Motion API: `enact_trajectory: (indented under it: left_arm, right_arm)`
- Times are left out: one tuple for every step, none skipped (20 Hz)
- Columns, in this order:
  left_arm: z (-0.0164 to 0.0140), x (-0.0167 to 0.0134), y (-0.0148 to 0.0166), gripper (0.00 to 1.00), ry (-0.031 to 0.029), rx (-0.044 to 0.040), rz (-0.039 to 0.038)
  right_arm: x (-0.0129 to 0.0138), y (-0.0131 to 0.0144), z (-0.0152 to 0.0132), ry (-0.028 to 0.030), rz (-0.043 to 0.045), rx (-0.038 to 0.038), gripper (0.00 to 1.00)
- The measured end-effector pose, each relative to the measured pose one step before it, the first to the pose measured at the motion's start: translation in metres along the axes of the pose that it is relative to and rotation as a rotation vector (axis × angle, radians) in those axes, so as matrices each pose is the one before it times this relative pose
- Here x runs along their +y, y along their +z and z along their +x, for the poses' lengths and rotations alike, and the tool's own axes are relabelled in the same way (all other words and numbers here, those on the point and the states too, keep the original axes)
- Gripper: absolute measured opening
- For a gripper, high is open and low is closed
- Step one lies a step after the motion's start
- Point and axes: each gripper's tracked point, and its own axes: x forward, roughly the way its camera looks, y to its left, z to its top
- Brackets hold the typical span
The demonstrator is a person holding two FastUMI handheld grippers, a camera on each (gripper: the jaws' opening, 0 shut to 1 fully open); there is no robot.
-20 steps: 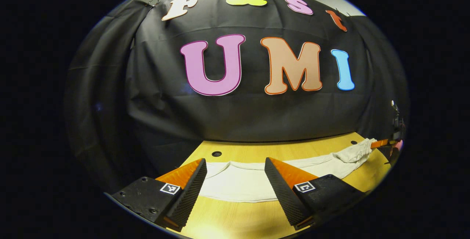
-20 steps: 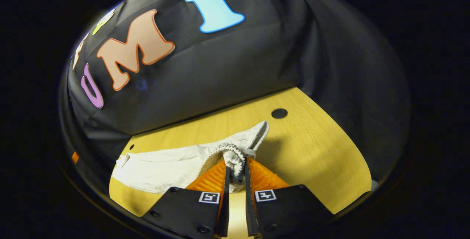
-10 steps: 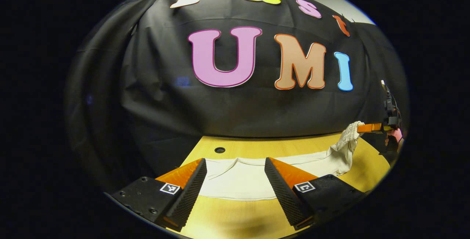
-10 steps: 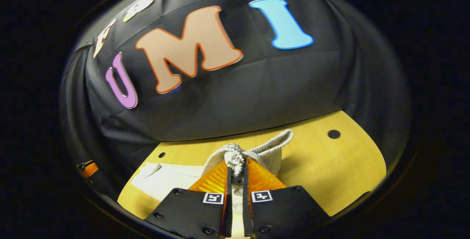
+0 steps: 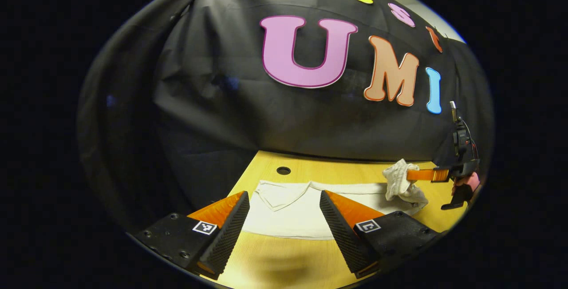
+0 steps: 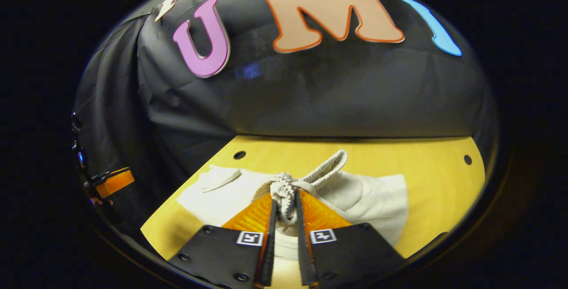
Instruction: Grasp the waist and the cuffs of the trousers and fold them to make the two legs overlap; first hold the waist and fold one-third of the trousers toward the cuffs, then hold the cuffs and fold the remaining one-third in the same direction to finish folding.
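right gripper view: one trousers (image 6: 372, 200), pinched

1. A black cloth wall (image 5: 213, 102) hangs behind the table, creased and draped in loose folds, darker toward the left side.
2. A pale strip of plain wall (image 5: 426, 11) shows above the cloth's top edge in the left gripper view.
3. The wooden table (image 6: 426, 182) is yellow with fine grain, brightly lit from above.
4. Small round dark holes sit near its far edge, one by the left corner (image 6: 239, 154) and one by the right (image 6: 464, 159).
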Motion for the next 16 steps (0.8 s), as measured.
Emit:
enact_trajectory:
  left_arm:
    - [0.00487, 0.00444, -0.00704, 0.97, -0.00346, 0.01807, -0.00423]
    - [0.00583, 0.00434, -0.00605, 0.97, -0.00373, 0.01263, -0.00356]
    - [0.00621, 0.00325, -0.00698, 0.97, -0.00546, 0.01815, -0.00527]
    - [0.00609, 0.00374, -0.00877, 0.97, -0.00357, 0.02011, -0.00599]
    - [0.00726, 0.00374, -0.00758, 0.97, -0.00226, 0.01952, -0.00865]
    - [0.00513, 0.00518, -0.00890, 0.97, -0.00222, 0.01925, -0.00929]
    - [0.00348, 0.00356, -0.00392, 0.98, 0.00008, 0.01391, -0.00841]
    - [0.00501, 0.00305, -0.00557, 0.97, 0.00395, 0.01408, -0.00427]
    - [0.00802, 0.00484, -0.00650, 0.98, 0.00911, 0.01899, 0.00129]
    - [0.00905, 0.00366, -0.00686, 0.97, -0.00025, 0.02242, 0.00130]
    - [0.00840, 0.00577, -0.00775, 0.97, 0.00861, 0.02313, -0.00198]
    - [0.00716, 0.00815, -0.00859, 0.94, -0.00466, 0.02228, -0.00446]
    - [0.00631, 0.00411, -0.00407, 0.95, -0.00453, 0.01013, -0.00277]
    - [0.00764, 0.00384, -0.00760, 0.95, -0.00131, 0.01408, -0.00151]
    - [0.00648, 0.00387, -0.00782, 0.95, 0.00407, 0.02629, 0.00061]
    - [0.00636, 0.00411, -0.00907, 0.99, 0.00291, 0.02356, 0.00106]
  right_arm:
    - [0.01464, -0.00657, 0.00269, 0.02517, -0.00047, 0.00215, 0.33]
    - [0.01147, -0.00049, 0.00013, 0.02537, 0.00399, -0.00957, 0.37]
    - [0.00790, 0.00217, -0.00513, 0.01867, 0.00807, -0.01322, 0.57]
    - [0.00519, 0.00050, -0.00217, -0.00443, 0.00464, -0.01698, 0.78]
    - [0.00145, 0.00375, -0.00388, -0.01181, 0.00385, -0.00769, 0.98]
    - [-0.00278, 0.00419, -0.00161, -0.01720, 0.00063, -0.01106, 0.97]
    - [-0.00364, 0.00515, -0.00611, -0.02422, -0.00246, -0.01427, 0.92]
    - [-0.00525, 0.00552, -0.00656, -0.02433, -0.00257, -0.01287, 0.96]
    - [-0.00770, 0.00418, -0.00879, -0.01903, 0.00310, -0.01165, 0.92]
    - [-0.00599, 0.00382, -0.00765, -0.02103, 0.00459, -0.00999, 0.96]
    - [-0.00718, 0.00334, -0.00773, -0.02479, 0.00193, -0.01031, 0.97]
    - [-0.00710, 0.00400, -0.00828, -0.02348, 0.00101, -0.00937, 0.96]
    - [-0.00757, 0.00294, -0.00766, -0.02149, -0.00142, -0.01009, 0.96]
    - [-0.00696, 0.00359, -0.00768, -0.02252, -0.00401, -0.01310, 0.92]
    - [-0.00905, 0.00181, -0.00943, -0.02286, -0.00209, -0.00524, 0.96]
    - [-0.00726, 0.00198, -0.00779, -0.02068, 0.00067, -0.00661, 0.92]
